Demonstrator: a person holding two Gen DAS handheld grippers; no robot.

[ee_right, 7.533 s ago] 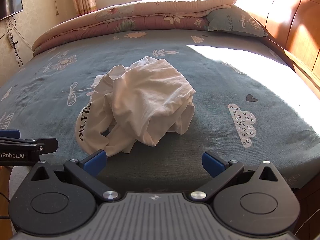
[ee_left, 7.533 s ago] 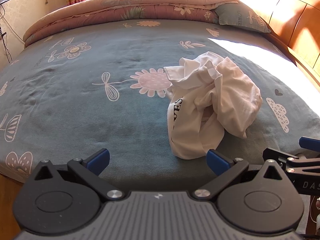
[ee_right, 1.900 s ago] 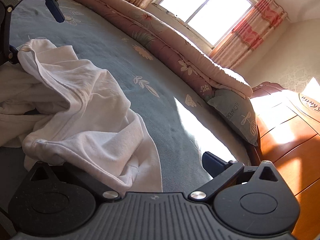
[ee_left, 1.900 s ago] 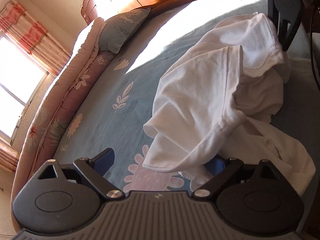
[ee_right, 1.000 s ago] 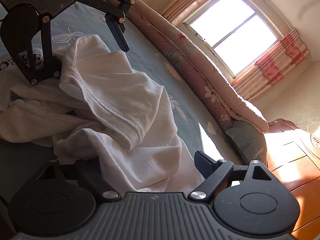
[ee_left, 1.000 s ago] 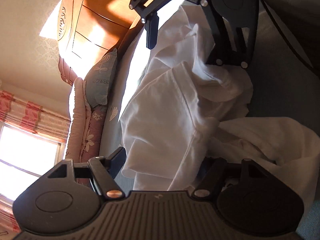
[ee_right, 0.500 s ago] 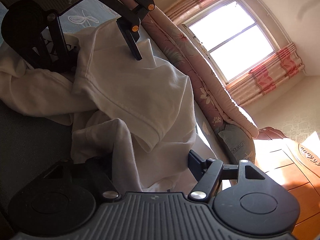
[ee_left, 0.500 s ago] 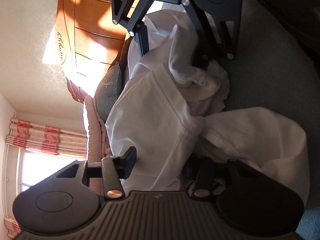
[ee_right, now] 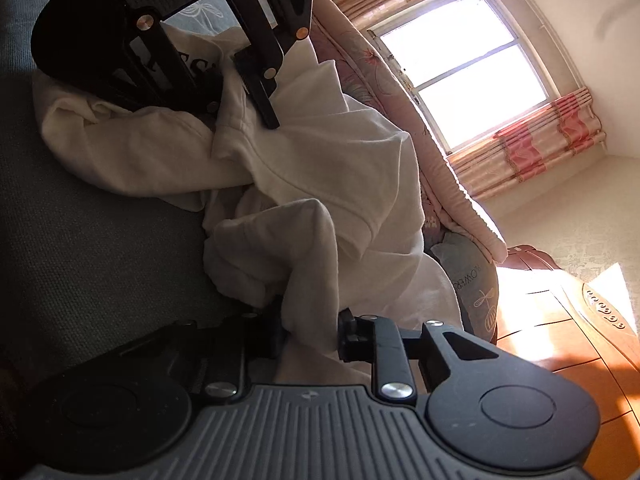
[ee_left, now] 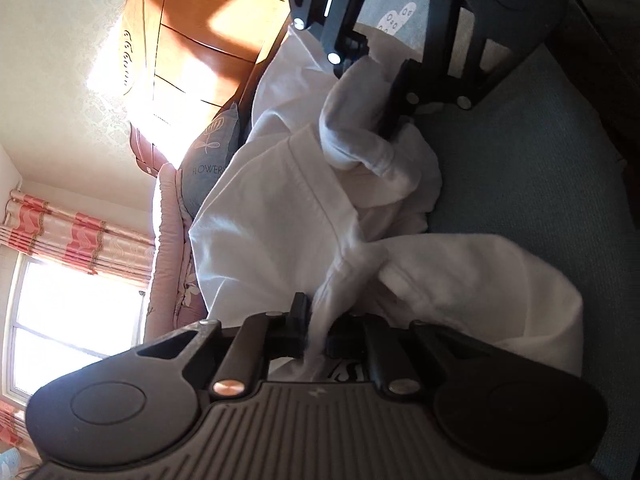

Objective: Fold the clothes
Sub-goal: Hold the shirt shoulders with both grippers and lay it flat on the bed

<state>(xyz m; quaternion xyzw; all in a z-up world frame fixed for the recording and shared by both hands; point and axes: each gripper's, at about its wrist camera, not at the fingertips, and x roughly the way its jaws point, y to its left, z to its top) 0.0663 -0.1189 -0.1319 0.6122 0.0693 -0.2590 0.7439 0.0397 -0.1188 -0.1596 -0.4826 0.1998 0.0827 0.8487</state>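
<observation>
Left gripper (ee_left: 316,330): black two-finger tool, jaws just closed onto a bunched fold of the white cotton T-shirt (ee_left: 272,232); cloth pinched between the pads, which sit almost together. Seen also from the right wrist view at the far left (ee_right: 236,80), clamped on the fabric beside the shirt's black printed lettering.

Right gripper (ee_right: 310,334): black two-finger tool, jaws just drawn in narrow around a thick roll of the same T-shirt (ee_right: 320,160); cloth fills the gap and both pads press on it. Seen from the left wrist view at the far top (ee_left: 376,80), gripping a rolled hem.

White cotton T-shirt: crumpled, slung between the two grippers, its lower folds lying on the bed.

Bed cover (ee_left: 520,168): grey-blue woven fabric with pale printed motifs, under the shirt.

Pillow (ee_right: 472,280): grey-blue, printed lettering and dragonfly, far side.

Folded quilt (ee_right: 408,128): pink floral, beside the pillow.

Headboard (ee_left: 208,40): orange-brown polished wood, sunlit.

Window (ee_right: 460,68): bright, with pink-and-cream patterned curtains (ee_right: 532,144).
</observation>
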